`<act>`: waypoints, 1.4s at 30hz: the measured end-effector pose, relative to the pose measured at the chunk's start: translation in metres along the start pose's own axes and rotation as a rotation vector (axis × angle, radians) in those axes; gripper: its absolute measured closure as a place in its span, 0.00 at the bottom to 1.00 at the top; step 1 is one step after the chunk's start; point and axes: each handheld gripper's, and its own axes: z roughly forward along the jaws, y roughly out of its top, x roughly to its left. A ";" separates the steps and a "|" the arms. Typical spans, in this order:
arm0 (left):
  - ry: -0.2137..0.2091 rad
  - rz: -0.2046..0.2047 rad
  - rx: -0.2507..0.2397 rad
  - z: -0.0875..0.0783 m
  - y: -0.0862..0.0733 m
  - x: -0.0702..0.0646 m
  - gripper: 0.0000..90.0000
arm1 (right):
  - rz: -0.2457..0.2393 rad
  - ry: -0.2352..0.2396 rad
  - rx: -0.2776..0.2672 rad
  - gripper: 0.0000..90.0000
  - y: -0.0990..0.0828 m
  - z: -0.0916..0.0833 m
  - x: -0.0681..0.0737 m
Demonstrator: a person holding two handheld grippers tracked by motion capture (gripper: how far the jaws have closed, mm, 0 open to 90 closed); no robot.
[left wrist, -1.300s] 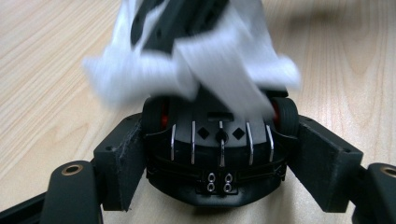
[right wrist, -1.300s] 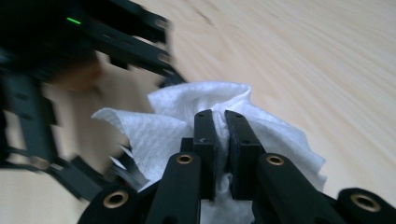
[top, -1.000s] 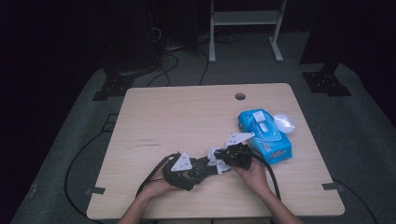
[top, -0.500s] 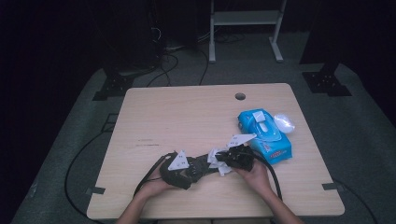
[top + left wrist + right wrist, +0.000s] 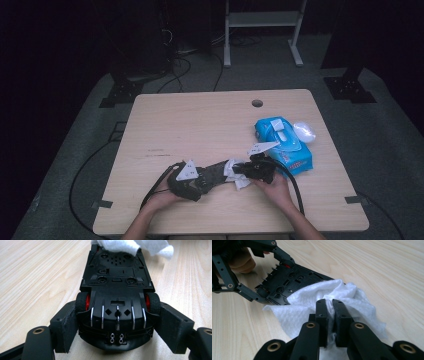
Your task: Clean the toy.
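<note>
Nearest, at the six o'clock edge of the table (image 5: 210,120), the person's two hands come in, each holding a gripper. The left gripper (image 5: 117,322) is clamped on a black toy car (image 5: 117,290): in its own view its two jaws press against the car's sides at the red-hubbed wheels, and the car lies underside up, its chassis screws and slots facing the camera. From above, the left gripper (image 5: 192,177) sits at about seven o'clock on the table, with the car (image 5: 216,172) pointing toward three o'clock.

Just beyond, at the car's far end, a white wipe (image 5: 130,246) lies over the chassis. The right gripper (image 5: 330,315) has its jaws closed together on this wipe (image 5: 312,302), pinching a fold of it; the cloth bunches around the jaw tips and touches the car (image 5: 287,280). In the high view the right gripper (image 5: 252,169) meets the car at roughly five o'clock, the wipe (image 5: 240,181) showing between them.

Farther out, at about three o'clock, a blue pack (image 5: 282,142) lies flat, probably a wipe pack, though its label is too small to read. A small pale object (image 5: 304,131) rests just beside it. A round hole (image 5: 257,103) sits near the twelve o'clock edge.
</note>
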 end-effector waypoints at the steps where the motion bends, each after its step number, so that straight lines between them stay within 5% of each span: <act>1: -0.001 -0.001 0.002 0.000 0.000 0.000 0.27 | -0.013 0.007 0.001 0.92 0.001 0.001 0.003; 8: 0.000 -0.003 -0.012 -0.001 0.001 0.000 0.27 | -0.036 -0.069 0.029 0.92 0.000 -0.002 0.002; 22: 0.006 -0.006 -0.001 -0.001 0.000 0.000 0.27 | -0.035 -0.091 0.018 0.92 -0.001 -0.002 0.003; 30: 0.030 -0.045 0.006 0.000 0.003 0.003 0.21 | -0.035 -0.074 0.021 0.92 -0.001 0.000 0.006; 35: 0.033 -0.016 0.014 0.001 0.003 0.000 0.25 | -0.039 -0.044 0.010 0.92 -0.001 0.002 0.012; 42: 0.025 -0.010 0.014 0.000 0.002 -0.001 0.26 | -0.105 0.009 0.013 0.91 0.003 0.011 0.028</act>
